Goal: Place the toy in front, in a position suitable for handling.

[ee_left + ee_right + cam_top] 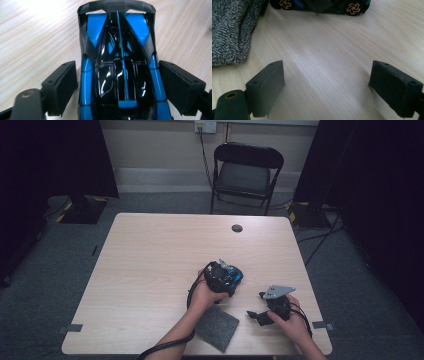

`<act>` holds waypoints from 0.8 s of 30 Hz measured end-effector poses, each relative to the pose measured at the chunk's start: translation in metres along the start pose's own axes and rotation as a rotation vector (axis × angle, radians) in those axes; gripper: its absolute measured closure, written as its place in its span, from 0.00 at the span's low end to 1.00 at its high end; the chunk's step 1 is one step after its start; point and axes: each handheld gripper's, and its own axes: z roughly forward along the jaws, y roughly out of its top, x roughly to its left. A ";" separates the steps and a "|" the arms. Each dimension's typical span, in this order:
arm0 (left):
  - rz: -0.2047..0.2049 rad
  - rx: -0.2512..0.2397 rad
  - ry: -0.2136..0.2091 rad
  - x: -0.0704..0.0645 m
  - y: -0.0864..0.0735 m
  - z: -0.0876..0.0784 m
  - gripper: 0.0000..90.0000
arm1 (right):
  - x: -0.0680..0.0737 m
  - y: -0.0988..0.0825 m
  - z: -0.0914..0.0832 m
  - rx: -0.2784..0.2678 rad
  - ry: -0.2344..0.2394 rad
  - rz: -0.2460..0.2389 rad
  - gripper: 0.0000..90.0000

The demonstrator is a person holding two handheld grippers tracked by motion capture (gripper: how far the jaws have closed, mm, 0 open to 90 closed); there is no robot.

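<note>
A blue and black toy car (120, 75) stands on the wooden table (150, 260), right of its middle. My left gripper (117, 67) is open and straddles the car from above, one pad on each side of the body, close to it. In the high view the left gripper (223, 276) covers most of the car (236, 275). My right gripper (256, 305) is open low over bare wood near the front right edge, with nothing between its pads. It faces the car (322, 6), whose orange-spoked wheels show side on.
A grey cloth (217, 327) lies flat at the front edge between the two forearms, and the cloth (229, 32) reaches beside the right gripper. A round cable hole (237, 228) sits near the table's far edge. A folding chair (245, 170) stands behind the table.
</note>
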 end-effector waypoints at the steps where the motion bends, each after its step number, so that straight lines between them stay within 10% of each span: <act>1: 0.004 0.006 0.007 0.000 0.000 0.000 0.19 | 0.000 0.000 0.000 0.000 0.000 0.000 0.13; 24: -0.004 0.072 -0.021 0.001 0.012 -0.007 0.31 | 0.000 0.000 0.000 0.000 0.001 0.001 0.13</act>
